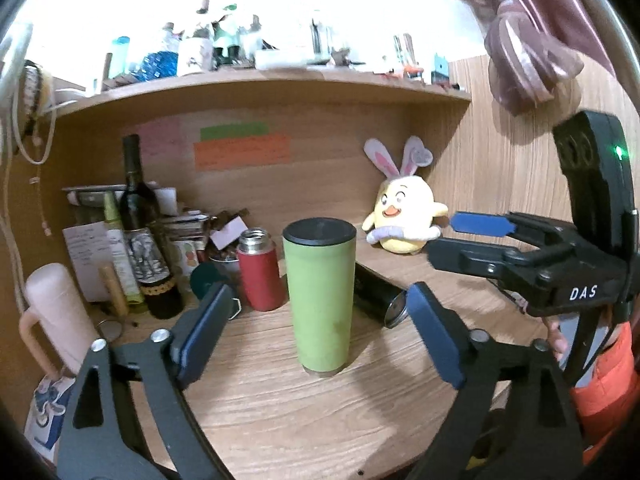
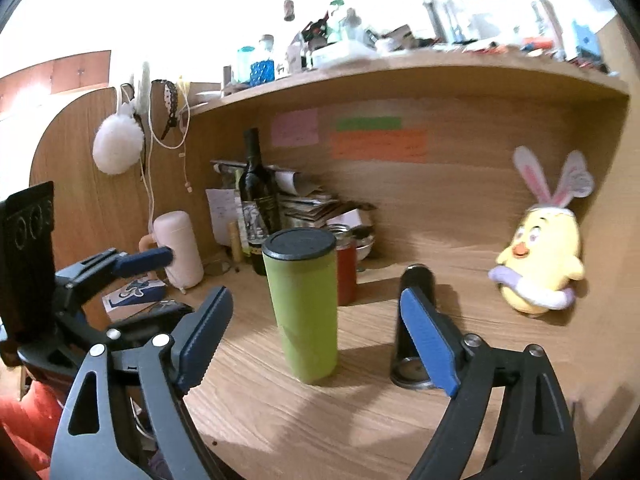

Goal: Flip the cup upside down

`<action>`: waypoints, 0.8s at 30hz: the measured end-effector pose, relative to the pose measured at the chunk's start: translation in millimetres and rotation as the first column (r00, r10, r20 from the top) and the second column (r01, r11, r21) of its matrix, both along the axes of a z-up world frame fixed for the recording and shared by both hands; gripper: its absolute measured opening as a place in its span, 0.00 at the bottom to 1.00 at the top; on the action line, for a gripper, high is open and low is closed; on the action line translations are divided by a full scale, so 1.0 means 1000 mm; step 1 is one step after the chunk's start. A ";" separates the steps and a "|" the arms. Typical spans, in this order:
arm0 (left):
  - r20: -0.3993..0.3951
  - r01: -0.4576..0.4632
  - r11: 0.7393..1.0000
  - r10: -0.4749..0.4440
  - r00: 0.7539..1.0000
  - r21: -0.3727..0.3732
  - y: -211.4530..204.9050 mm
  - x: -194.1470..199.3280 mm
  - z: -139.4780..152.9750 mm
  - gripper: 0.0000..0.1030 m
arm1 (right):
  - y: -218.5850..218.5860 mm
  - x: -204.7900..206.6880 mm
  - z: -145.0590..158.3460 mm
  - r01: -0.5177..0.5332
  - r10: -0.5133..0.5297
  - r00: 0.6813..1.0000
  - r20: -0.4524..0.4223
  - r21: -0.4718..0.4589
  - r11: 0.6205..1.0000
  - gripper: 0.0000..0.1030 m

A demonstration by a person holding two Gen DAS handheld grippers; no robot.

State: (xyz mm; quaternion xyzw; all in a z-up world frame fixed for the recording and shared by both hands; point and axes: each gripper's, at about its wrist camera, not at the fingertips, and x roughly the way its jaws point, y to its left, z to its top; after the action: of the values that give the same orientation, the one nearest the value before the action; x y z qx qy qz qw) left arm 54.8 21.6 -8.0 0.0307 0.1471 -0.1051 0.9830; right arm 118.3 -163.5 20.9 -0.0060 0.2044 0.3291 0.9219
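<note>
Blue pads, left gripper (image 1: pixel 316 330): we see its jaws spread wide and empty, short of the cup, flanking it without touching.
Right gripper (image 2: pixel 316 336): likewise spread wide, holding nothing, aimed at the same cup from beside the left one.
Desk (image 1: pixel 280 412): pale wood grain, bare in front of the cup.
Green cup (image 1: pixel 320 296): tall matte green tumbler standing on the desk between both sets of jaws; a black disc caps its top, a thin metallic ring shows at its foot. We cannot tell which end is the mouth.
Progress: we judge that no grasp is made; closing, lifting, turning and setting down all remain, unless the cup already stands inverted.
Black flask (image 2: pixel 414 332): lying just right of the cup.
Red flask (image 1: pixel 260 270): upright, just behind.
Plush chick (image 1: pixel 404 218): far back right.
</note>
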 end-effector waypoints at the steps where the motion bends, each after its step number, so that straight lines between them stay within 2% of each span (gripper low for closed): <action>1: 0.006 -0.008 1.000 0.008 1.000 -0.001 0.000 -0.004 0.002 0.92 | -0.004 -0.005 0.001 0.012 -0.012 1.000 0.007 0.001 1.000 0.87; 4: 0.031 -0.032 0.999 0.032 0.999 -0.006 0.000 -0.020 0.007 0.96 | -0.014 -0.020 0.003 0.052 -0.053 0.998 0.035 0.014 0.999 0.97; 6: 0.049 -0.046 0.999 0.047 0.998 -0.014 -0.001 -0.034 0.012 0.99 | -0.021 -0.031 0.006 0.075 -0.076 0.996 0.054 0.028 0.997 1.00; 10: 0.070 -0.067 0.997 0.070 0.995 -0.049 0.000 -0.053 0.020 1.00 | -0.032 -0.053 0.010 0.109 -0.113 0.990 0.088 0.056 0.993 1.00; 14: 0.093 -0.106 0.993 0.110 0.990 -0.045 -0.004 -0.066 0.025 1.00 | -0.040 -0.070 0.012 0.130 -0.138 0.984 0.110 0.079 0.988 1.00; 17: 0.109 -0.138 0.990 0.141 0.984 -0.034 -0.009 -0.073 0.025 1.00 | -0.046 -0.076 0.013 0.138 -0.149 0.982 0.113 0.098 0.986 1.00; 24: 0.106 -0.143 0.989 0.147 0.983 -0.041 -0.013 -0.075 0.022 1.00 | -0.049 -0.078 0.013 0.135 -0.147 0.982 0.118 0.108 0.985 1.00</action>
State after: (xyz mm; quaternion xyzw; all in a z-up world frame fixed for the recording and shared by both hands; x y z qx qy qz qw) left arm -20.4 8.5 14.1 0.0095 0.0933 -0.0338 0.9950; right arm 40.0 -212.9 34.2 0.0339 0.1293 0.2716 0.9531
